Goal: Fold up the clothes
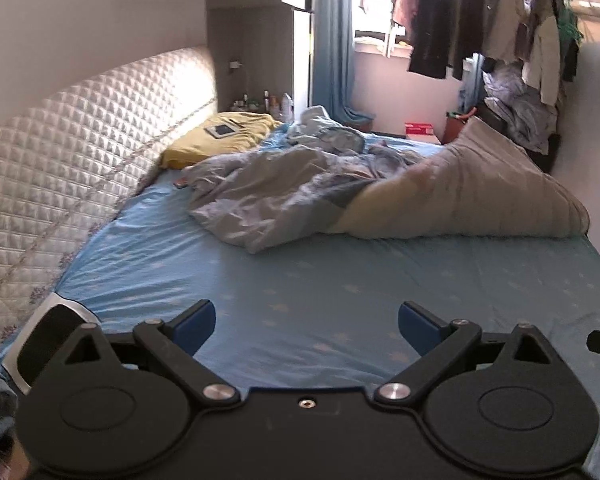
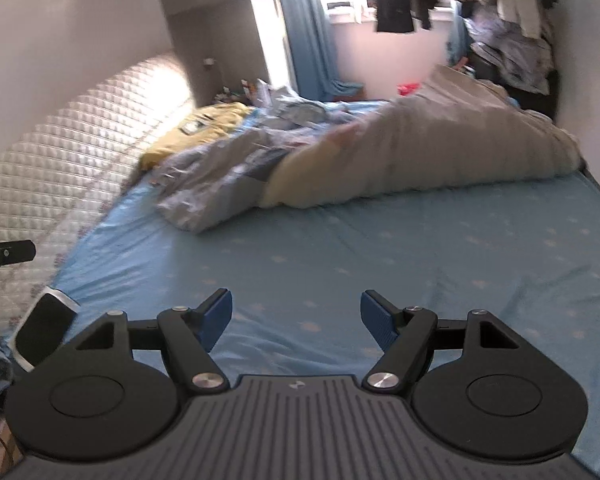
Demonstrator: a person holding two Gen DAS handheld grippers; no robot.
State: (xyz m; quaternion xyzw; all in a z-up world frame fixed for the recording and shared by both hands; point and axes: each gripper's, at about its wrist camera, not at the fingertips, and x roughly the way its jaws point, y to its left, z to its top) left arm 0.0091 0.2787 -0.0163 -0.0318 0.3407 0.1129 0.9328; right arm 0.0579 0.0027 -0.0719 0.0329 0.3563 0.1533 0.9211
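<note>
- Both handheld grippers hang over the near, bare stretch of a bed's pale blue sheet (image 1: 300,280); the left gripper (image 1: 306,326) and the right gripper (image 2: 296,316) each stand released, blue pads wide apart with nothing between them.
- A black-and-silver object (image 1: 50,336) lies at the near left edge, beside the quilted headboard (image 1: 60,168).
- Farther up the bed lies the likely work: a crumpled grey-blue garment (image 1: 260,196), ahead of both grippers and slightly left of centre, well apart from either. Its long axis appears to run diagonally, from near left toward far right.
- Just right of it, touching, slumps a beige duvet (image 1: 480,184).
- Judged from the two views, neither hand is clearly nearer; the left looks better lined up with the garment's near hem.
- Beyond: a yellow pillow (image 1: 228,136), then hanging clothes (image 1: 480,20) on a rail by the window.
</note>
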